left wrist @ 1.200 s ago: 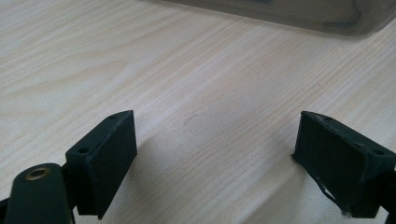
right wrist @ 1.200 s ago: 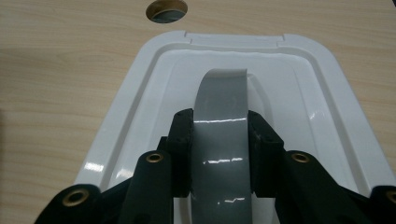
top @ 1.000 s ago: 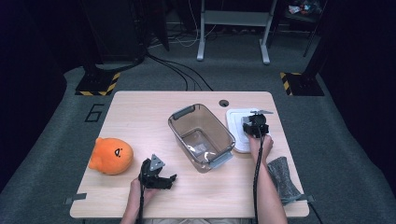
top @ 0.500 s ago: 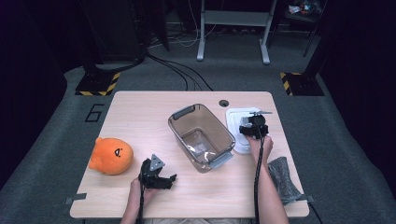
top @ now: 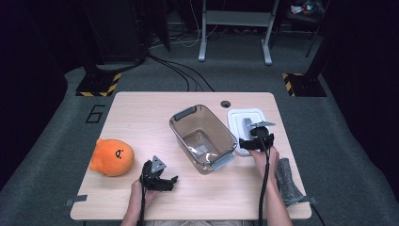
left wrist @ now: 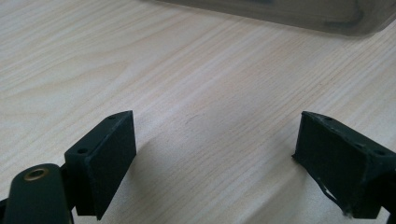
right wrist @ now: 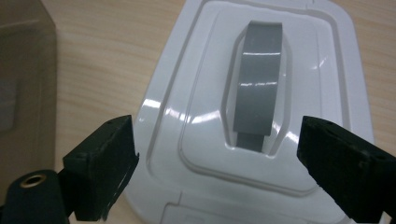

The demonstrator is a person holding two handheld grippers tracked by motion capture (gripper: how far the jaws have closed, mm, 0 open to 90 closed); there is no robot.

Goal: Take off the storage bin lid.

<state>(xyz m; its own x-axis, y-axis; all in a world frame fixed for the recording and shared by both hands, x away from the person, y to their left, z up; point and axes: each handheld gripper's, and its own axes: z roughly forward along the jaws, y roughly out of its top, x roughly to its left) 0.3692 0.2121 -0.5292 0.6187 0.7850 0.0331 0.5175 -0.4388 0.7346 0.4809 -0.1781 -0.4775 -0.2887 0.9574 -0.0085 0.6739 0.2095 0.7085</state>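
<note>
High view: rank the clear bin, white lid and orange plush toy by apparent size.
1. clear bin, plainly largest.
2. and 3. white lid and orange plush toy look about alike, so no ranking between them.

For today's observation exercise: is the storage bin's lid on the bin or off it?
Off. The white lid lies flat on the table, grey handle up, beside the open bin, below the right gripper with its jaws apart.

**Table layout**

The bin (top: pixel 203 135) sits mid-table (top: pixel 141 113). The lid (top: pixel 247 122) lies flat just right of it, its handle (right wrist: pixel 258 93) on top. A plush toy (top: pixel 112 157) rests well left of the bin, near the front edge. A rolled cloth (top: pixel 286 179) lies at the front right corner.
</note>
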